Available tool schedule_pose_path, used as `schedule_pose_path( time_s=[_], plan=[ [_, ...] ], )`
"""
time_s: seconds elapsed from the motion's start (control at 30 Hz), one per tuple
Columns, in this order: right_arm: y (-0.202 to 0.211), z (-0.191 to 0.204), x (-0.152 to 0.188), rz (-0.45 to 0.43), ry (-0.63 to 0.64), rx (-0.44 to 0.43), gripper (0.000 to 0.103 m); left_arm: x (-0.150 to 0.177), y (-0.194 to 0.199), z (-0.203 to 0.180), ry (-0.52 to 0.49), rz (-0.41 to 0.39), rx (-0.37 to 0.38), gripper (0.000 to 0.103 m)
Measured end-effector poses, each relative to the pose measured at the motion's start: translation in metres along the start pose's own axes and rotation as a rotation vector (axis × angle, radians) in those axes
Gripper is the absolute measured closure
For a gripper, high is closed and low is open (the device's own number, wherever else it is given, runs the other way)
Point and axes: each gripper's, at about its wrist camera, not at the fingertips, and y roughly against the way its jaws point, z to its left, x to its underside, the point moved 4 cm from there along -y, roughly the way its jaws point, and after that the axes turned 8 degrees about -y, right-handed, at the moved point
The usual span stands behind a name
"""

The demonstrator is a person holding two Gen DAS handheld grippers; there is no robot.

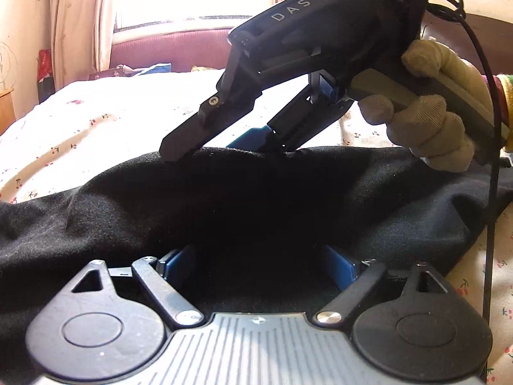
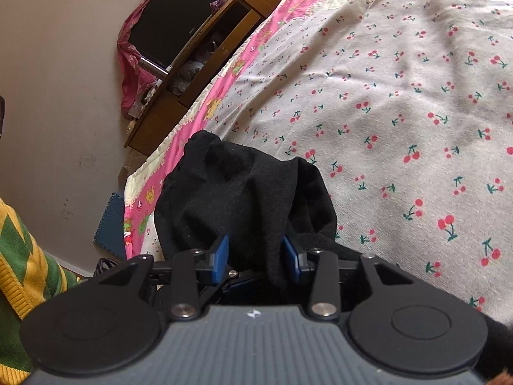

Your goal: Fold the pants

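The black pants (image 1: 224, 205) lie bunched on the cherry-print bedsheet (image 1: 105, 118). My left gripper (image 1: 256, 266) has its blue pads wide apart with black cloth draped over and between them. In the left wrist view my right gripper (image 1: 224, 154) comes down from the upper right, held by a gloved hand (image 1: 429, 118), with its fingertips pressed into the pants' top fold. In the right wrist view the right gripper (image 2: 256, 253) has its blue pads around a fold of the black pants (image 2: 237, 186), with a gap still showing between the pads.
The bed's pink floral edge (image 2: 205, 109) runs along the left, with a wooden shelf unit (image 2: 205, 54) and a dark screen beyond it. A window, curtains and a maroon headboard (image 1: 166, 51) stand behind the bed. My green and yellow sleeve (image 2: 22, 256) is at the lower left.
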Motion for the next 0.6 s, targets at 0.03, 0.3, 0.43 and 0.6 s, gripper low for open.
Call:
schedule_pose_path(
  time_s=[0.03,0.3,0.43,0.6],
  plan=[
    [-0.004,-0.003,-0.004,0.016,-0.027,-0.023,0.064,-0.001,-0.001,0.002,0.008,0.014,0.005,0.004],
    [-0.079,-0.026,-0.046,0.011,-0.275,-0.199,0.072,-0.008,0.004,0.017,0.04,0.064,0.015,0.004],
    [-0.078,-0.024,-0.074,-0.177,-0.286,-0.182,0.071,-0.002,-0.002,0.021,0.017,0.105,-0.021,0.003],
    [-0.058,-0.032,-0.063,-0.154,-0.25,-0.081,0.068,0.001,-0.001,0.023,0.045,0.116,0.004,0.003]
  ],
)
